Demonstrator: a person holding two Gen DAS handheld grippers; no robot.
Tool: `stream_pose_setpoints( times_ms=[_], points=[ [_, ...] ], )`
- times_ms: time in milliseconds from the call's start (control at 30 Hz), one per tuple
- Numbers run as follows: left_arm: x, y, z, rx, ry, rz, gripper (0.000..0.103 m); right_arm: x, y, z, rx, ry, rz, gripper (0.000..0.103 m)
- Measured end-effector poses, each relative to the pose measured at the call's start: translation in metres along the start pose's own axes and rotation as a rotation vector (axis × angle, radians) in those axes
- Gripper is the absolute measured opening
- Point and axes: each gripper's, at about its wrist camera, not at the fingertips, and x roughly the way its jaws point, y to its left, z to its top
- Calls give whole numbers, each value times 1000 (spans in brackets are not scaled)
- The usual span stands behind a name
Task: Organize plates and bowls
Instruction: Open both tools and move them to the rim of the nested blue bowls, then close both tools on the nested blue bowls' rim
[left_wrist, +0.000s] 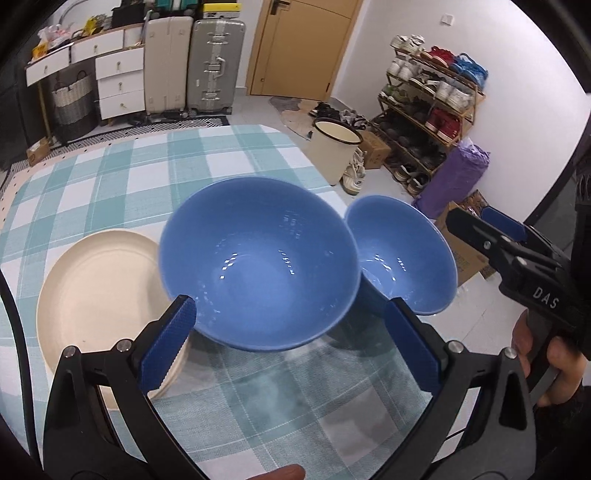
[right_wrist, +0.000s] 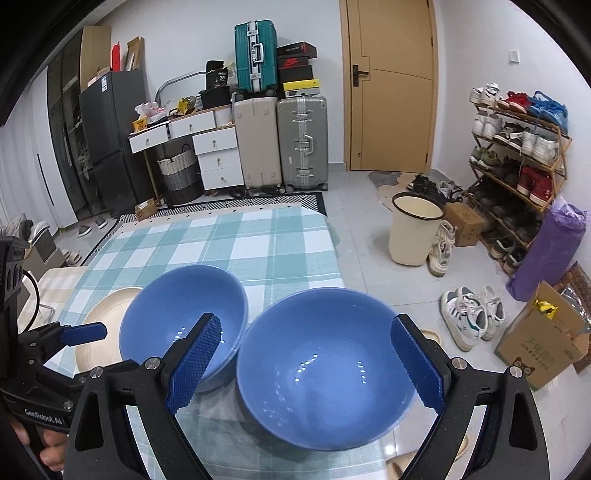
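Observation:
Two blue bowls stand side by side on the checked tablecloth. My left gripper (left_wrist: 291, 343) is open, its fingers either side of the near rim of the left bowl (left_wrist: 258, 258). The right bowl (left_wrist: 402, 254) sits beside it. A cream plate (left_wrist: 96, 291) lies left of the bowls, partly under the left finger. In the right wrist view my right gripper (right_wrist: 306, 369) is open around the right bowl (right_wrist: 321, 369), with the left bowl (right_wrist: 177, 317) and the cream plate (right_wrist: 99, 332) further left. Another cream plate (right_wrist: 432, 336) shows under the right bowl's right edge.
The table (right_wrist: 240, 240) with its teal checked cloth stretches away behind the bowls. Its right edge drops to the tiled floor, where a cream bin (right_wrist: 413, 229), sneakers (right_wrist: 469, 317), a cardboard box (right_wrist: 539, 343) and a shoe rack (right_wrist: 517, 166) stand.

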Motion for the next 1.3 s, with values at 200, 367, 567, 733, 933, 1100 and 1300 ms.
stream_pose_setpoints(
  times_ms=[200,367,567,733,933,1100,1300],
  points=[
    [5,-26,-3,26,30,-32,81,-14,-27,-9,51,-8,-36,95],
    [9,-44,-7,44,62,-120,77,-19,-48,-16,88,-7,-58,95],
    [18,-62,-12,57,105,-161,76,-21,-65,-24,111,3,-63,95],
    [24,-73,-17,61,144,-193,66,-15,-77,-28,125,25,-79,95],
    [35,-78,-16,43,169,-228,52,-6,-84,-34,132,55,-71,84],
    [45,-81,-16,41,187,-236,46,7,-88,-39,140,86,-57,75],
    [58,-83,-15,26,202,-221,46,22,-94,-44,153,122,-37,67]
  ],
)
